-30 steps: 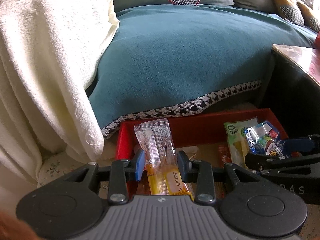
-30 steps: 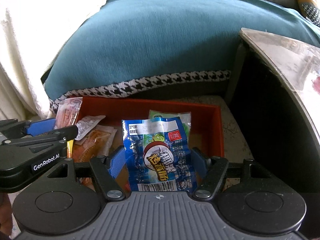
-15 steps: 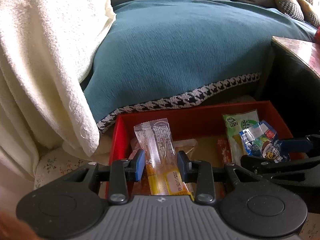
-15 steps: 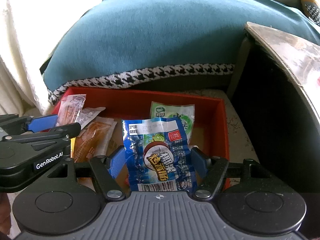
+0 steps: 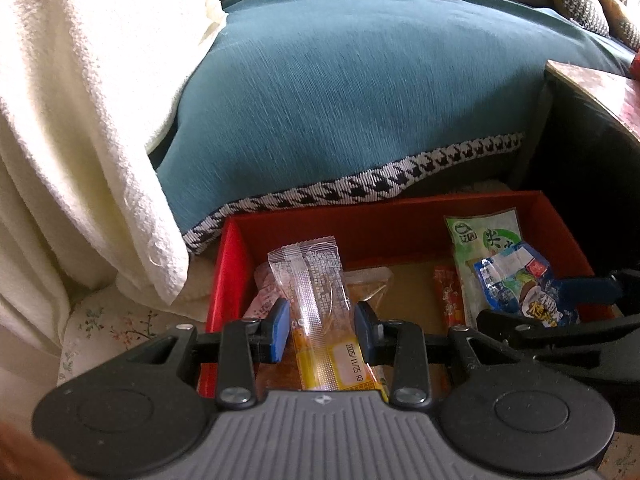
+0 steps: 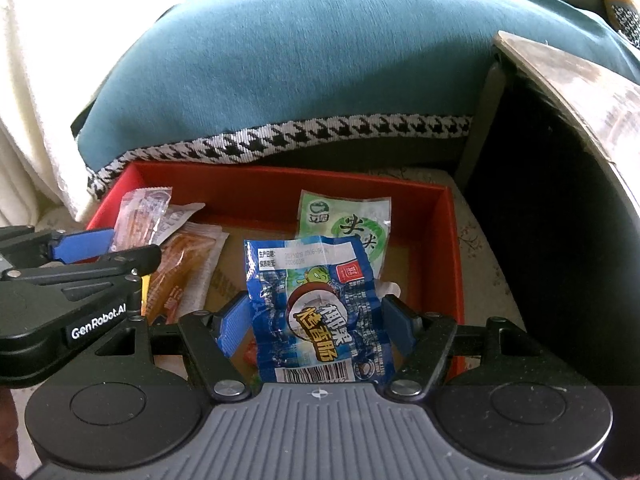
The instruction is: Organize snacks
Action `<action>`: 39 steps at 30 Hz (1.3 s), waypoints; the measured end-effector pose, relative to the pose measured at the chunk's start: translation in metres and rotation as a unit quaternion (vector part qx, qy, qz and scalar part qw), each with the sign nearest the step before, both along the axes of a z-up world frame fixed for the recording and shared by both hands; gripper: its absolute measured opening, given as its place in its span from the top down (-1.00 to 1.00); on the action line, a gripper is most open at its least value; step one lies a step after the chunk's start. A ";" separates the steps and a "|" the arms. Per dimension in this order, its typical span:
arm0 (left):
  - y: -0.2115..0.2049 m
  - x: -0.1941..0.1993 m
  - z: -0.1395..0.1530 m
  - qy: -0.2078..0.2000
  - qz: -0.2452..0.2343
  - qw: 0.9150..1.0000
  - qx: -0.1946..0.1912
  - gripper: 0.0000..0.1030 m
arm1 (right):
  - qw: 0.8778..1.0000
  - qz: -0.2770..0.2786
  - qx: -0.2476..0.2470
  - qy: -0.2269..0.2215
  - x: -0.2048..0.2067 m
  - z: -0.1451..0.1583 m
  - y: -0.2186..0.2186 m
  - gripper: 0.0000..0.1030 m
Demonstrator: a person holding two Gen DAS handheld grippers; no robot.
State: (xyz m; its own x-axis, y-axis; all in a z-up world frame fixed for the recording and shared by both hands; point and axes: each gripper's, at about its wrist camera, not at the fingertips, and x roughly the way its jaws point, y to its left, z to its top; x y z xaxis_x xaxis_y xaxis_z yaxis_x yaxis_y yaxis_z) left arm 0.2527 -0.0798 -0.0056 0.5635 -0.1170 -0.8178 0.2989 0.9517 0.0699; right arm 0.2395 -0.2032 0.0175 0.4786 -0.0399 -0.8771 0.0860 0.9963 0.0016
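Setting: a teal sofa [image 5: 360, 92] with a houndstooth hem, and below it a red box [image 6: 448, 248] on floral cloth.

Item one: a clear-and-yellow stick [image 5: 320, 320], pinched in our left claw [image 5: 320, 328] over the box's left end; jaws nearly closed on it. Dated "2025/11/25".

Item two: a blue packet [image 6: 316, 308], clamped in our right claw [image 6: 316, 320] at about half spread, over the box's right side. Chinese print and a barcode.

Step, as we judge it: both snacks poised for dropping in; next we lower and release.

Also in the box: a green packet [image 6: 352, 220] and an orange packet [image 6: 180, 276]. The left claw's arm reads "GenRobot.AI".
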 end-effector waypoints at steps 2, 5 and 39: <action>-0.001 0.001 -0.002 0.003 -0.002 1.000 0.002 0.44 | 1.000 0.001 -0.001 0.000 0.000 -0.001 0.000 -0.48; -0.002 0.002 -0.004 0.007 -0.003 1.000 0.002 0.43 | 1.000 0.000 -0.002 -0.002 0.000 -0.002 0.000 -0.48; 0.030 -0.035 0.031 0.000 0.016 1.000 -0.012 0.08 | 0.999 -0.003 0.003 -0.043 -0.035 0.036 0.016 -0.61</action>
State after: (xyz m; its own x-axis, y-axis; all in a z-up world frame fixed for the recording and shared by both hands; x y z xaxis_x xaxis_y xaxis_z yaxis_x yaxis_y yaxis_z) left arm 0.2180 -0.0499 0.0258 0.5672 -0.1185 -0.8150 0.2688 0.9620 0.0472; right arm 0.2044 -0.1872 0.0531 0.5522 -0.0368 -0.8329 0.0907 0.9957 0.0161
